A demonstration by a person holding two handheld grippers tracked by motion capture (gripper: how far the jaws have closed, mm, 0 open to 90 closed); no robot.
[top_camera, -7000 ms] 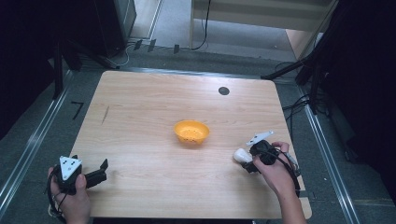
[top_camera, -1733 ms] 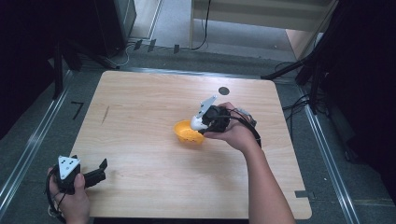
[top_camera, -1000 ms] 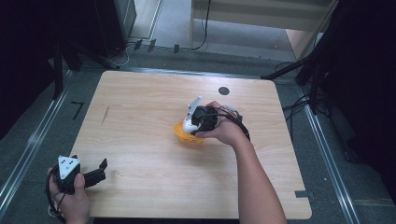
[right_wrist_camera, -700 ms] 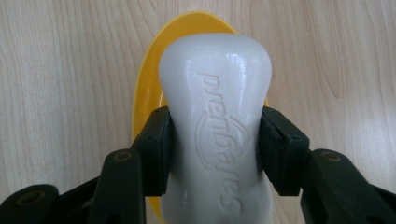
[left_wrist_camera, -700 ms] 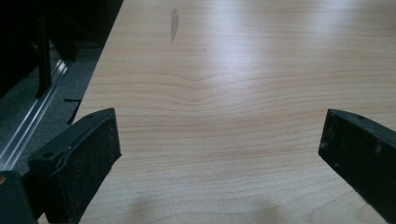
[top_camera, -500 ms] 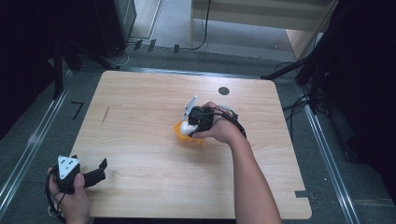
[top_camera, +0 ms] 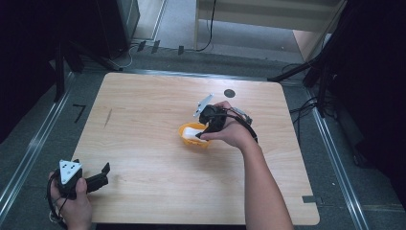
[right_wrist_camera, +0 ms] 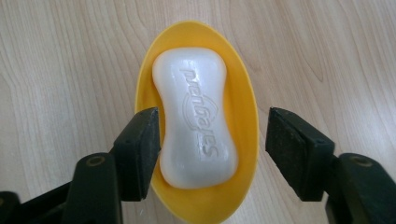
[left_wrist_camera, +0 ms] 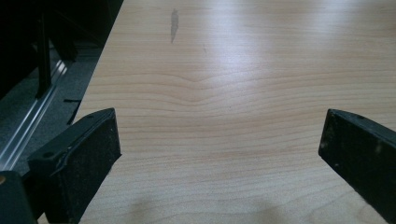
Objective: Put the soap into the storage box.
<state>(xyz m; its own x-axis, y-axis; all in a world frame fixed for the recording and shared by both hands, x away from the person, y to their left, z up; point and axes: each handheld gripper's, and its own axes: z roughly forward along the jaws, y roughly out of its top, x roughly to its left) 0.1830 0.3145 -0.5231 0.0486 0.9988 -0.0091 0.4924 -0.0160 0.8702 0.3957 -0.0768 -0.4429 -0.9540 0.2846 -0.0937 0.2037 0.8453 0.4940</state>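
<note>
A white bar of soap [right_wrist_camera: 197, 117] lies in a yellow dish [right_wrist_camera: 243, 116] near the middle of the worktop [top_camera: 143, 120]. The right gripper [right_wrist_camera: 212, 140] hangs just above it, jaws apart, one on each side of the bar and neither clamping it. This looks like the moment of setting the soap down or of taking it up; I cannot tell which. A pickup would need the jaws closed across the bar's narrow waist. At the lower left of the high view, the left gripper [top_camera: 98, 178] rests idle, jaws wide apart over bare wood.

Right tool [right_wrist_camera: 212, 149] points steeply down, jaws spread wide; left tool [left_wrist_camera: 219, 154] lies low, jaws wide apart.
</note>
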